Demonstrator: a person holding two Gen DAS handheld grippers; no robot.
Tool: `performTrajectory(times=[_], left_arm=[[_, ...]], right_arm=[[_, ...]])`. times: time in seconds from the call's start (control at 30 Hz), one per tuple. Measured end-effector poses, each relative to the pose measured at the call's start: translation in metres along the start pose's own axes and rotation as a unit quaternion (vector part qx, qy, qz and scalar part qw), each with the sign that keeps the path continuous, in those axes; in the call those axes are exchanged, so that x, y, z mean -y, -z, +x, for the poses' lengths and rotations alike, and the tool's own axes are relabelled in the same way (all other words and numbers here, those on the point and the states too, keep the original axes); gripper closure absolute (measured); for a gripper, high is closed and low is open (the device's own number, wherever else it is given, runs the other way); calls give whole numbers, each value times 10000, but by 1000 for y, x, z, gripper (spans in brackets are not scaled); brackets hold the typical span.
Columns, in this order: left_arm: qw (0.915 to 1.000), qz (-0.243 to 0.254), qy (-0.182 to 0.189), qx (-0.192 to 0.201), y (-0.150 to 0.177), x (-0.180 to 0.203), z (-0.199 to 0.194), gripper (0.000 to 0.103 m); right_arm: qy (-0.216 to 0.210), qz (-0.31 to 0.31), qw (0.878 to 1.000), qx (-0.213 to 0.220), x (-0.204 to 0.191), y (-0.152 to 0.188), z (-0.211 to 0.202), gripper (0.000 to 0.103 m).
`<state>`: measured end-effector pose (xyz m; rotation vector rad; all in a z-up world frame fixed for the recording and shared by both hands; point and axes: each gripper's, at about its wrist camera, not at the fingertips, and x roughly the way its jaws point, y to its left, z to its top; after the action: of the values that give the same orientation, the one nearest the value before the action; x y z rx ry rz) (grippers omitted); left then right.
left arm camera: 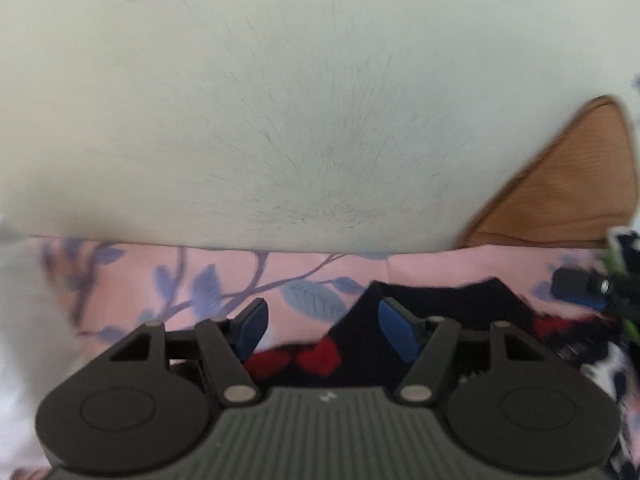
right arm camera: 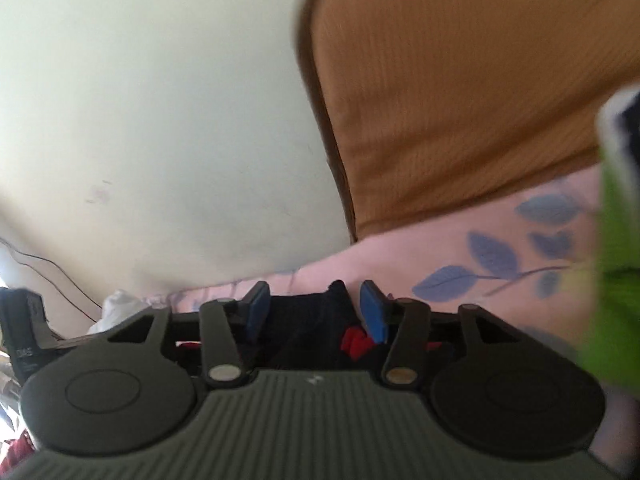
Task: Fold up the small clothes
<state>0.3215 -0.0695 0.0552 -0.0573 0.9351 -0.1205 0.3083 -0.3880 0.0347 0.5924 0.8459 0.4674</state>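
Observation:
A black garment with red patches [left arm camera: 360, 344] lies on a pink sheet with blue leaves [left arm camera: 224, 272]. In the left wrist view my left gripper [left arm camera: 322, 314] hangs over the garment's left part. Its blue pads [left arm camera: 252, 326] stand well apart and grip nothing. The right wrist view shows the same black garment [right arm camera: 308, 328] under and between the spread fingers of my right gripper [right arm camera: 315, 302], whose pads [right arm camera: 374, 316] do not press on it. At the right edge of the left wrist view, part of my right gripper [left arm camera: 580, 286] shows over the cloth. Both views are blurred.
A brown ribbed cushion [right arm camera: 460, 100] leans behind the sheet, also seen in the left wrist view [left arm camera: 568, 184]. A pale green wall [left arm camera: 280, 100] fills the background. A blurred bright green object [right arm camera: 620, 220] is at the right, with white cloth [right arm camera: 120, 306] and a thin cable [right arm camera: 48, 268] at the left.

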Motion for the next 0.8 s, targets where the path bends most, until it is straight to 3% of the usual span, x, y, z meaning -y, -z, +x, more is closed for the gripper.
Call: performTrajectory(times=[0.1, 0.17, 0.2, 0.23, 0.37, 0.57, 0.7, 0.8], left_arm=[[9997, -107, -100, -208, 0, 0, 32, 44], [9996, -113, -22, -245, 3, -1, 41, 59], [9999, -35, 27, -167, 4, 2, 39, 85], [9995, -2, 239, -208, 5, 4, 37, 97], [9992, 108, 394, 41, 13, 10, 2, 97], [9929, 45, 922, 747, 45, 3, -103, 99], [9850, 100, 1245, 1190, 95, -2, -174, 101], [9798, 50, 1518, 1302, 147, -11, -217, 101]], right_arm=[[292, -186, 9989, -311, 2, -2, 31, 40], [387, -342, 9978, -425, 2, 0, 42, 40], [326, -457, 9975, -434, -1, 1, 42, 51], [222, -543, 9969, -525, -4, 1, 42, 87], [-10, -826, 9953, -511, -23, 14, 19, 91], [-258, -1296, 9912, 9, -72, 34, -62, 91], [-482, -1902, 9804, 179, -108, 84, -135, 91], [-531, -2243, 9728, 223, -125, 132, -173, 92]])
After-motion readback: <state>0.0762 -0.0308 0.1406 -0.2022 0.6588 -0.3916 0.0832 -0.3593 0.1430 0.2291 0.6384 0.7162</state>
